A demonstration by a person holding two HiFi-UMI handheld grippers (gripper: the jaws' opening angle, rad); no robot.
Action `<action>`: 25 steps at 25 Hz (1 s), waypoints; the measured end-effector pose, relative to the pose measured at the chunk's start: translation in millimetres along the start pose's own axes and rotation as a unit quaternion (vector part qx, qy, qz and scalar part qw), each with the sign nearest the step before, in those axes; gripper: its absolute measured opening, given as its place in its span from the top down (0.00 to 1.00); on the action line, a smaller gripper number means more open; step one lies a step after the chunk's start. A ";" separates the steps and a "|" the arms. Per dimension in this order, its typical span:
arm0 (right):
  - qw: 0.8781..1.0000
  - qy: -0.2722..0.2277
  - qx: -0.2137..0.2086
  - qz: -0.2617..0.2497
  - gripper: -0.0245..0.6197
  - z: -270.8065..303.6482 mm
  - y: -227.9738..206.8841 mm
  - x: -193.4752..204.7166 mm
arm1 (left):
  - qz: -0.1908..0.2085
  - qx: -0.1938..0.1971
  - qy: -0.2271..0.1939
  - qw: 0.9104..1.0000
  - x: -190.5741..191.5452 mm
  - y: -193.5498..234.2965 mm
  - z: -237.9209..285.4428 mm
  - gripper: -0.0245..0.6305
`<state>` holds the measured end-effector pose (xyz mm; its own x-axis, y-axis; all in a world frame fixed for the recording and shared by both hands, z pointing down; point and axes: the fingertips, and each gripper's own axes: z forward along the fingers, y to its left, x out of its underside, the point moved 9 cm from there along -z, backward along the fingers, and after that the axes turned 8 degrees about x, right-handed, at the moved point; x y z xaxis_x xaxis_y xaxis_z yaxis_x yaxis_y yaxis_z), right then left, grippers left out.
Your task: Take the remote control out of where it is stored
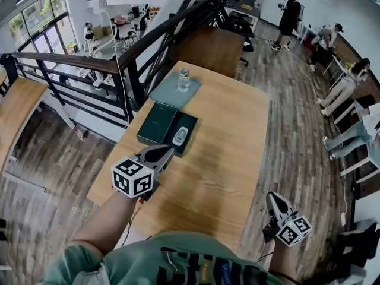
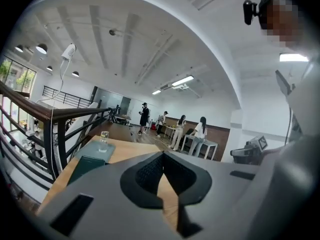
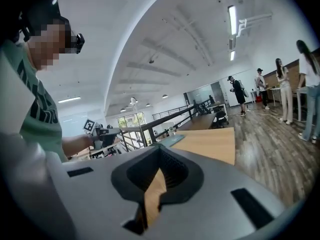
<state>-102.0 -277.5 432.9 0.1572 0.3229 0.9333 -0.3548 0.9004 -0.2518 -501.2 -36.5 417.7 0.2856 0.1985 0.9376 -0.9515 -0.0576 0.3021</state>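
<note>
Left gripper (image 1: 168, 152), right gripper (image 1: 271, 196): both pressed together, empty.
We judge we're reaching; next, open over remote control (image 1: 180, 136) in box (image 1: 190, 124) by table (image 1: 231, 153)'s left edge.

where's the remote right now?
Head view: the remote lies in the open dark box on the table's left half, right of the green lid, just beyond the left gripper.

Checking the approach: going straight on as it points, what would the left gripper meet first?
Probably the remote control in its open dark box, just ahead of the left gripper; depth unclear.
</note>
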 end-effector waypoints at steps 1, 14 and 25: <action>1.000 0.005 -0.001 0.001 0.96 1.4 -4.1 2.5 | 0.002 -0.007 0.013 1.000 -0.9 4.0 6.7 0.96; 0.995 0.025 -0.088 0.030 0.96 42.3 -53.3 34.6 | 0.013 -0.073 0.202 0.977 -26.9 45.1 110.5 0.95; 0.996 0.036 -0.047 0.072 0.96 40.5 -79.6 62.3 | -0.074 -0.107 0.369 0.920 26.5 153.3 222.6 0.62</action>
<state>-101.3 -340.9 521.5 0.1770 0.4676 0.8660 -0.2916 0.8653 -0.4077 -614.2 -257.9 527.2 0.3335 0.8035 0.4931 -0.9319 0.2019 0.3014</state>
